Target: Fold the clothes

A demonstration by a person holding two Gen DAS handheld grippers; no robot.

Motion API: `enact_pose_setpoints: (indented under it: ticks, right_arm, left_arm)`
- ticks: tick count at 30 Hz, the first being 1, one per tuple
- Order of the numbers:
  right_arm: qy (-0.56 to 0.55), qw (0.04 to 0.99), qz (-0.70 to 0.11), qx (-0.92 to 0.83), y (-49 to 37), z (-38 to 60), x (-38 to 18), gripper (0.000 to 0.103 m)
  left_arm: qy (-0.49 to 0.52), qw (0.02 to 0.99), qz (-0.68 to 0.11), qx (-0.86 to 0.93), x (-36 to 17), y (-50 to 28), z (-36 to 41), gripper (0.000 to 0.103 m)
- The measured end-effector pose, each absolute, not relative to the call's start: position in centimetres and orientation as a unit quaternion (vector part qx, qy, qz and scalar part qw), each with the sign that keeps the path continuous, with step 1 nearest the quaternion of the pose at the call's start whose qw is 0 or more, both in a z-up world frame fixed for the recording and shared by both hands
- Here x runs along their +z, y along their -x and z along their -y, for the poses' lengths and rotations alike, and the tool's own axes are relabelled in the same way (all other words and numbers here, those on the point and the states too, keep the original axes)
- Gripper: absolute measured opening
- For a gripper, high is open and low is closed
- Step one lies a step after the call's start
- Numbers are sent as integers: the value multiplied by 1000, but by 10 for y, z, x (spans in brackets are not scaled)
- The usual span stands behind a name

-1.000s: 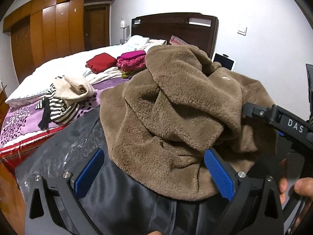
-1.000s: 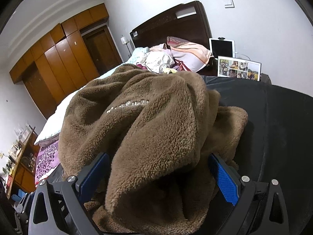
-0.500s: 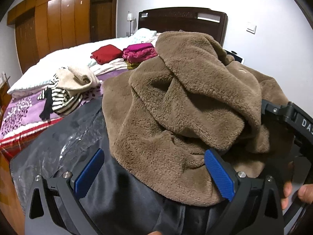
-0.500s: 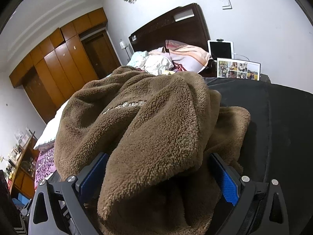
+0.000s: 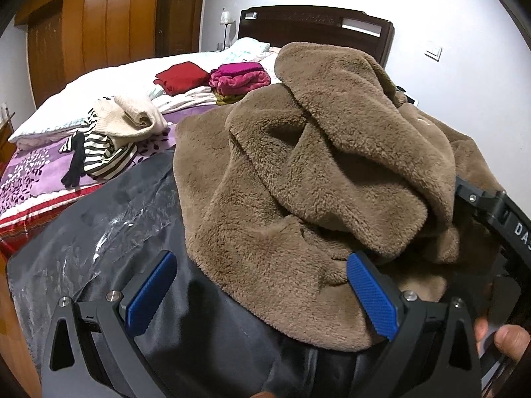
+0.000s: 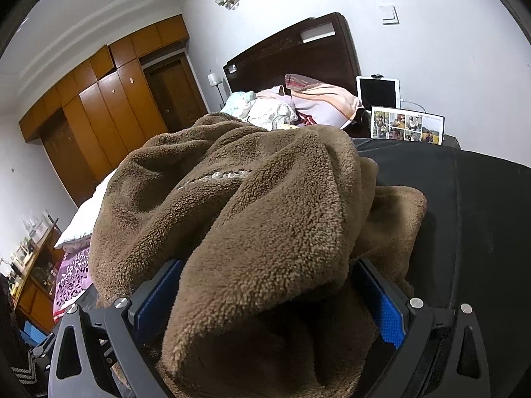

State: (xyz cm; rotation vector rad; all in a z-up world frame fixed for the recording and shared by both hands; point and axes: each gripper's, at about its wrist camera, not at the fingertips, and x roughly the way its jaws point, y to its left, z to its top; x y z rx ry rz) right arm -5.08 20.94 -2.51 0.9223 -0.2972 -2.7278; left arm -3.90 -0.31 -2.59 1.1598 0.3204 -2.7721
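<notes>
A crumpled brown fleece garment (image 5: 318,179) lies heaped on a dark grey cover (image 5: 109,232). My left gripper (image 5: 262,301) is open, its blue pads either side of the garment's near edge, not clamped on it. My right gripper (image 6: 265,301) is open too, and a thick fold of the same fleece (image 6: 252,225) drapes between its wide-apart blue pads. The right gripper's black frame (image 5: 497,212) shows at the right of the left wrist view, with the person's fingers below it.
On the bed beyond lie a cream and striped clothes pile (image 5: 113,132), a folded red garment (image 5: 181,76) and a pink folded stack (image 5: 239,78). A photo frame (image 6: 406,124) and tablet (image 6: 378,93) stand by the dark headboard (image 6: 298,49). Wooden wardrobes (image 5: 99,26) line the wall.
Both grippers stay open. The right gripper has pushed further into the fleece, which now bulges lower between its pads. The left view has tilted slightly; the heap shifted a little.
</notes>
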Motion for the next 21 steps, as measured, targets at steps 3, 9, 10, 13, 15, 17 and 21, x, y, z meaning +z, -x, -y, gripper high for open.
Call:
enact_pose_setpoints:
  ticks: [3, 9, 10, 13, 15, 17, 21]
  right_arm:
    - [-313, 123, 95, -937, 50, -209, -23, 103]
    - [-314, 115, 88, -938, 49, -206, -23, 103]
    - [-314, 113, 86, -939, 49, -206, -23, 103]
    - [-313, 105, 78, -941, 48, -206, -22, 103]
    - [-312, 99, 70, -942, 47, -204, -21, 103]
    - [-308, 94, 57, -945, 45, -202, -20, 103]
    - [-305, 97, 41, -947, 42, -196, -19, 103]
  left_arm:
    - [-385, 61, -109, -914, -27, 40, 4, 102]
    - [-385, 63, -109, -914, -27, 41, 3, 102]
    - [-385, 63, -109, -914, -27, 40, 3, 102]
    - [-386, 63, -109, -914, -27, 41, 4, 102]
    - [-387, 64, -110, -913, -27, 41, 5, 102]
    - [-389, 64, -111, -912, -28, 42, 6, 102]
    - [-389, 70, -113, -912, -30, 43, 7, 102]
